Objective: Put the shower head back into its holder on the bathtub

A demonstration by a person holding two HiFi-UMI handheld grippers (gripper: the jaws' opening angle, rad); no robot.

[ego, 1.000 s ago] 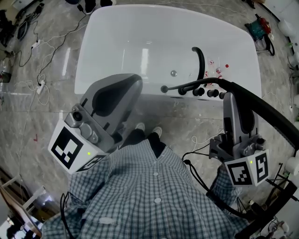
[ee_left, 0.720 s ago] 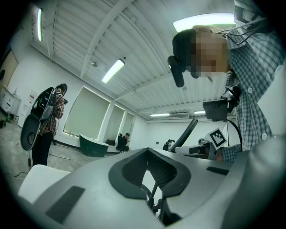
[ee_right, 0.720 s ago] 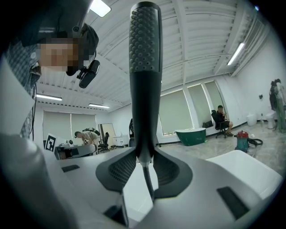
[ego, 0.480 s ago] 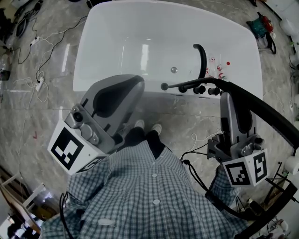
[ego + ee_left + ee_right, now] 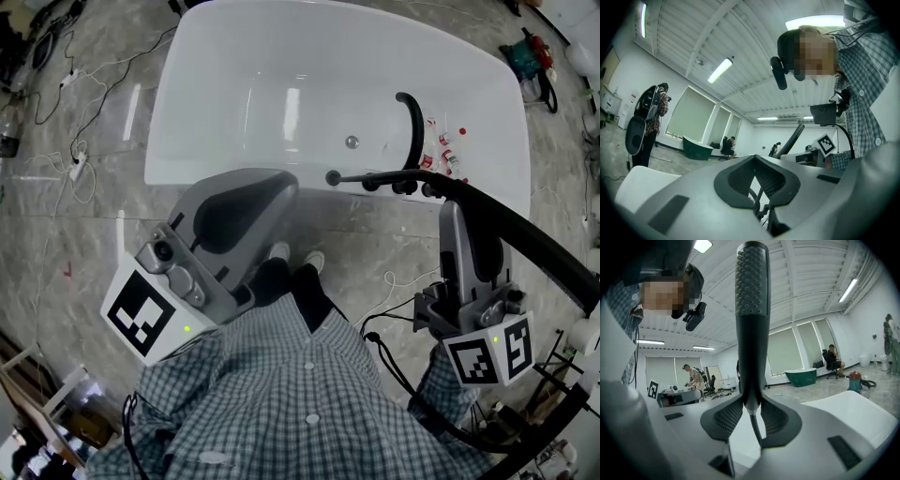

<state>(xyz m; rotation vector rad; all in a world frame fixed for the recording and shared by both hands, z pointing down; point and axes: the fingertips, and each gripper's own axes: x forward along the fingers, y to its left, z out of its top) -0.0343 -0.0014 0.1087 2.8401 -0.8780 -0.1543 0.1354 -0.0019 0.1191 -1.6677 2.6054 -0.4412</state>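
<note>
A white bathtub (image 5: pixel 281 84) stands in front of me, with a black curved spout (image 5: pixel 411 127) and a row of black knobs (image 5: pixel 403 187) on its near right rim. I cannot pick out the holder among these fittings. My right gripper (image 5: pixel 457 199) (image 5: pixel 750 401) is shut on the long black shower head (image 5: pixel 511 230) (image 5: pixel 751 310). The head stands upright between the jaws with its nubbed face at the top, and a thin hose hangs below. My left gripper (image 5: pixel 284 184) (image 5: pixel 754 158) hovers by the tub's near edge, shut and empty.
Cables and a power strip (image 5: pixel 80 169) lie on the marble floor to the left. Small bottles and red caps (image 5: pixel 445 141) sit on the tub rim near the spout. A red tool (image 5: pixel 525 56) lies at the far right. Other people (image 5: pixel 654 112) and a green tub (image 5: pixel 801 377) are farther off.
Both grippers have slid slightly lower in the head view and the tub slightly higher. The right gripper still holds the shower head. Nothing was let go.
</note>
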